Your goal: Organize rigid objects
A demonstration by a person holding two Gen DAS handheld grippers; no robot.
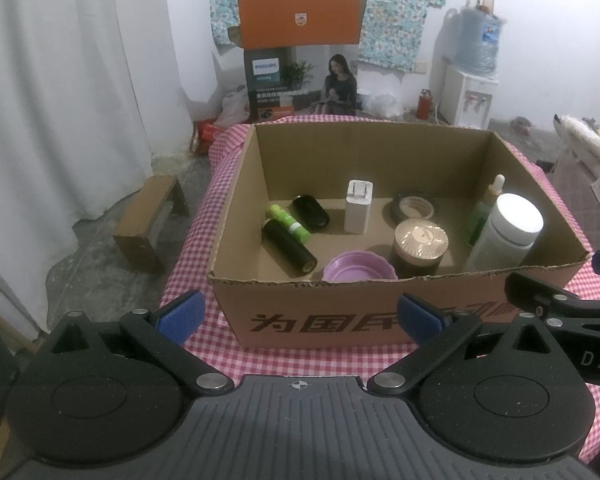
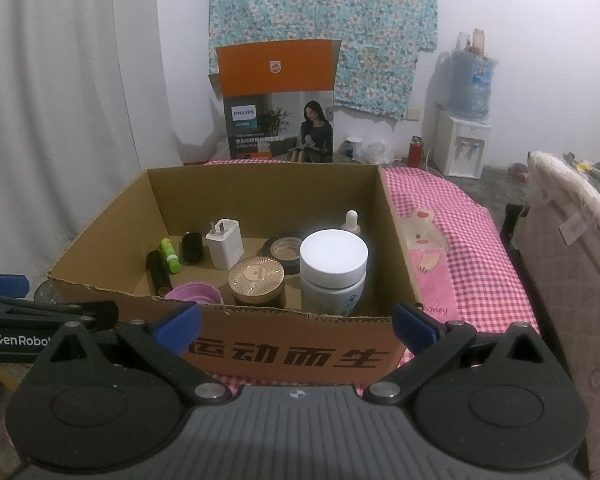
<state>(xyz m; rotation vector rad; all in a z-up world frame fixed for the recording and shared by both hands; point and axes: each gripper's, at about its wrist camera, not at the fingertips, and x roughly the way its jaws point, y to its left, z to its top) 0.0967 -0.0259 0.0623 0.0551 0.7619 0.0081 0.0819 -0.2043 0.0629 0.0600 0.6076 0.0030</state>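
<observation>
Your left claw (image 1: pixel 300 316) is released, its blue fingers spread wide and holding nothing, and it hovers just before the near wall of the cardboard box (image 1: pixel 236 184). Your right claw (image 2: pixel 296 322) beside it is released and empty too. All the rigid things already lie inside the box on the table (image 1: pixel 188 280).

From left to right you have a green tube (image 1: pixel 290 222) touching a black cylinder (image 1: pixel 290 250), a black case (image 1: pixel 310 211), a white charger (image 1: pixel 359 207) standing upright, a pink lid (image 1: pixel 358 267), a gold-lid jar (image 1: pixel 420 247), a tape roll (image 1: pixel 415 207) behind it, a dropper bottle (image 1: pixel 486 210), and a tall white bottle (image 1: pixel 508 230).

I judge the risk is in reaching over the wall: a finger may catch the torn rim and push the light box. The white bottle and the dropper bottle stand close, so taking one could tip the other.
</observation>
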